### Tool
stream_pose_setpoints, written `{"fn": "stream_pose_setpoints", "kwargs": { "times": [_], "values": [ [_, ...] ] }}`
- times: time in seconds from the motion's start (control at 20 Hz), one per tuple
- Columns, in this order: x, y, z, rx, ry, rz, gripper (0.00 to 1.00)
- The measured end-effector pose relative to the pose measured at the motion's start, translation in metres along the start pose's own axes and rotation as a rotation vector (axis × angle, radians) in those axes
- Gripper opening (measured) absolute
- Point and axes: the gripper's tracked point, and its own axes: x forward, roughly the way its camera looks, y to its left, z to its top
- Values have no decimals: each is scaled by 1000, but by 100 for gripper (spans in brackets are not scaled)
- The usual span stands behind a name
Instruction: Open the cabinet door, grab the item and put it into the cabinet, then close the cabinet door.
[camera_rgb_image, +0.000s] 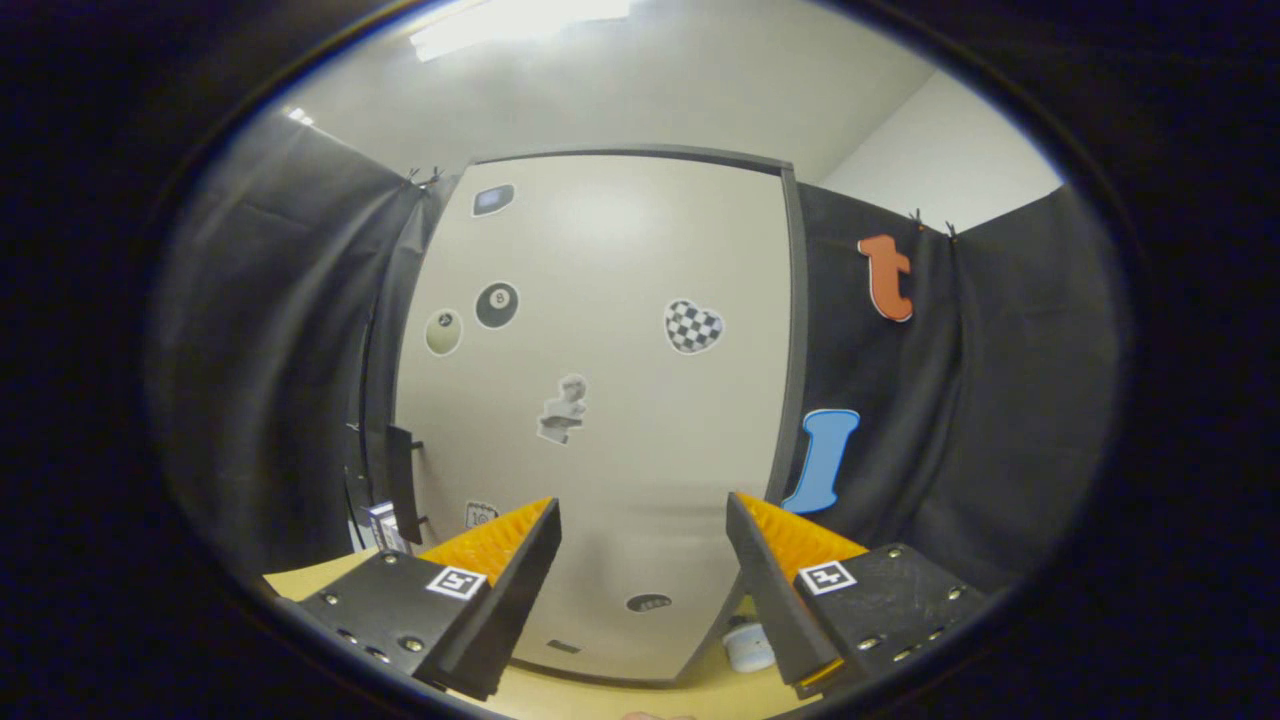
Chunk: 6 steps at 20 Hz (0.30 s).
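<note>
Two fingers of the gripper stand spread apart, grasping nothing, low over the desk. Just beyond the right finger, on the desk at the cabinet's foot, lies a small pale object, possibly the item; it is half hidden. Straight ahead, the cabinet door is shut, stickers on its face. Its dark handle runs upright at the left edge, ahead-left of the fingers. Contents cannot be judged. This fits either stage: door awaiting opening, or closed again.

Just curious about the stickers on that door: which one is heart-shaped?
The checkered sticker on the cabinet door, beyond the open gripper. The eight-ball sticker and pale ball sticker are round.
</note>
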Motion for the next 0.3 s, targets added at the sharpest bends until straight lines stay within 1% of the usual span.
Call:
{"fn": "stream_pose_setpoints", "kwargs": {
  "times": [0.3],
  "values": [
    [5, -45, -29, 35, 13, 7, 98]
  ]
}}
